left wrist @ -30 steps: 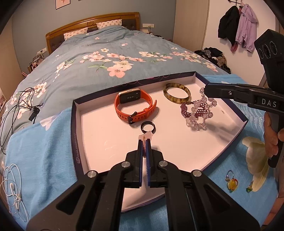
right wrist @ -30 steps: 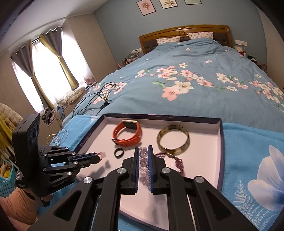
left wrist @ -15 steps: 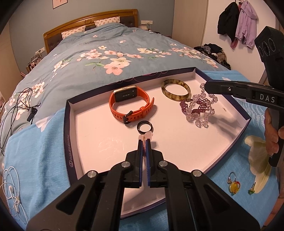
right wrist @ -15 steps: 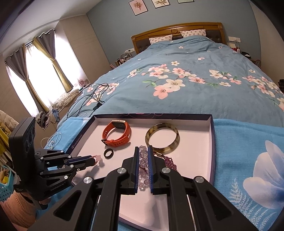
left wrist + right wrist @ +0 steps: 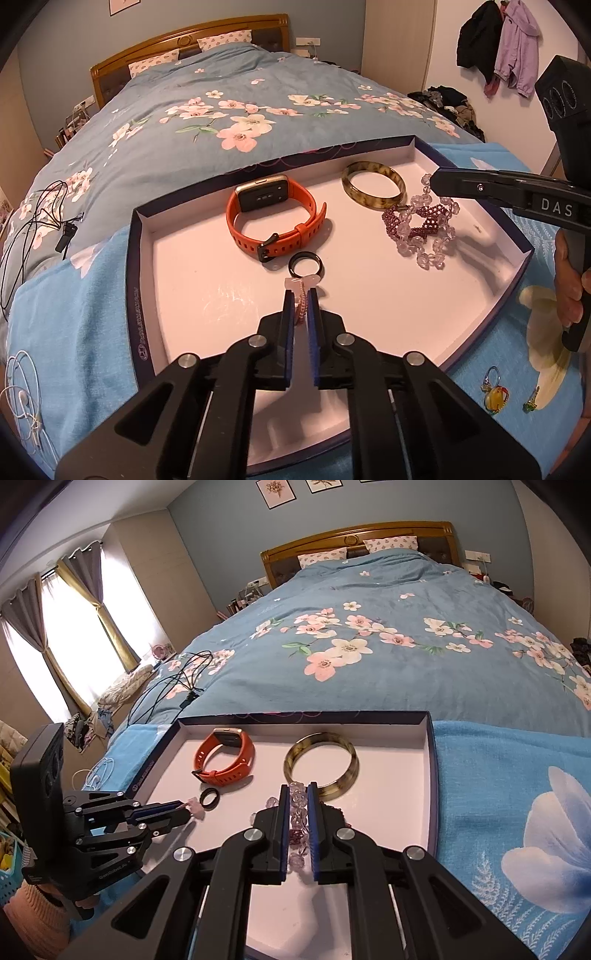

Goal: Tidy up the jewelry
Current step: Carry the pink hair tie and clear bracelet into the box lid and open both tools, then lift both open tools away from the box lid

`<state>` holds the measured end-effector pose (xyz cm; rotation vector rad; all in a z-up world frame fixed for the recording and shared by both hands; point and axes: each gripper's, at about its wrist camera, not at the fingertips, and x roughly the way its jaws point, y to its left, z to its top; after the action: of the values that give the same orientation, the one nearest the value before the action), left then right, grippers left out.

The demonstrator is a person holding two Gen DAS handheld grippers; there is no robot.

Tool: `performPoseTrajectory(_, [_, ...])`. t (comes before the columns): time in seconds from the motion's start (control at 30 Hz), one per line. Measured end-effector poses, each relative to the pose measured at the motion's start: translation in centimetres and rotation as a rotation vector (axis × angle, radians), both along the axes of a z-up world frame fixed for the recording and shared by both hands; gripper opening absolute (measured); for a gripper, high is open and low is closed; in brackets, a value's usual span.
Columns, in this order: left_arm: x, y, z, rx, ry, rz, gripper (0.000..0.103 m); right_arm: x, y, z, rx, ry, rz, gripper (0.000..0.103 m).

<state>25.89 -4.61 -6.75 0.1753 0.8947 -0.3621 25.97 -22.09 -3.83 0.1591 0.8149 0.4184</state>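
Observation:
A white-lined box lid (image 5: 177,295) lies on a blue cloth on the bed. In it are an orange smartwatch (image 5: 275,218), a mottled bangle (image 5: 373,184) and a black ring (image 5: 306,265). My left gripper (image 5: 301,295) is shut on a small pink bead piece (image 5: 302,286), held just above the tray next to the ring. My right gripper (image 5: 296,794) is shut on a clear bead bracelet (image 5: 297,812) tangled with a purple bead bracelet (image 5: 421,221), low over the tray by the bangle (image 5: 321,764).
Two small glass charms (image 5: 495,395) lie on the blue cloth right of the tray. Black cables (image 5: 33,214) and white earphones (image 5: 22,398) lie to the left. The floral duvet (image 5: 369,646) stretches behind the tray.
Both grippers have come lower and closer to the tray, each still holding its piece. The bead bracelets now hang nearer the tray floor beside the bangle.

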Motion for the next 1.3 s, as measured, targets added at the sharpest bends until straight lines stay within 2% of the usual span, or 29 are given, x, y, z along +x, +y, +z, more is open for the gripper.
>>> performPoseTrajectory(0.1, [0.1,0.1,0.1,-0.005,0.0,0.007,0.011,0.1,0.0,-0.2,-0.005,0.007,-0.008,0.01])
performPoseTrajectory(0.2, [-0.2,0.4,0.5,-0.013,-0.014,0.015,0.02,0.2,-0.1,-0.4,-0.005,0.012,-0.019,0.01])
performPoseTrajectory(0.33, [-0.9,1.1,1.4,-0.037,-0.033,0.028,0.027,0.0,-0.4,-0.1,-0.01,0.001,-0.037,0.011])
performPoseTrajectory(0.47, [-2.5,1.9,2.5,-0.042,-0.07,0.034,0.031,-0.7,-0.5,0.7,-0.025,-0.021,-0.043,0.019])
performPoseTrajectory(0.6, [-4.8,3.1,3.8,-0.06,-0.115,0.042,0.035,-2.9,0.0,2.2,-0.059,-0.074,-0.011,0.022])
performPoseTrajectory(0.67, [-6.3,3.6,4.4,-0.083,-0.133,0.037,0.036,-4.1,0.4,2.6,-0.066,-0.089,0.012,0.027])
performPoseTrajectory(0.8, [-8.8,4.2,5.0,-0.087,-0.169,0.038,0.042,-7.2,1.7,3.3,-0.087,-0.113,0.1,0.03])
performPoseTrajectory(1.0, [-11.7,4.5,4.4,-0.083,-0.182,0.024,0.045,-11.6,3.0,2.2,-0.126,-0.094,0.192,0.03])
performPoseTrajectory(1.1, [-13.1,4.6,3.7,-0.068,-0.17,0.014,0.046,-13.0,3.2,1.3,-0.158,-0.078,0.197,0.03])
performPoseTrajectory(1.2, [-14.4,4.7,3.0,-0.062,-0.161,0.007,0.052,-13.9,3.1,0.4,-0.145,-0.05,0.2,0.03])
performPoseTrajectory(1.3, [-15.3,4.6,2.3,-0.071,-0.141,0.004,0.052,-14.6,3.2,-0.7,-0.132,-0.02,0.2,0.03])
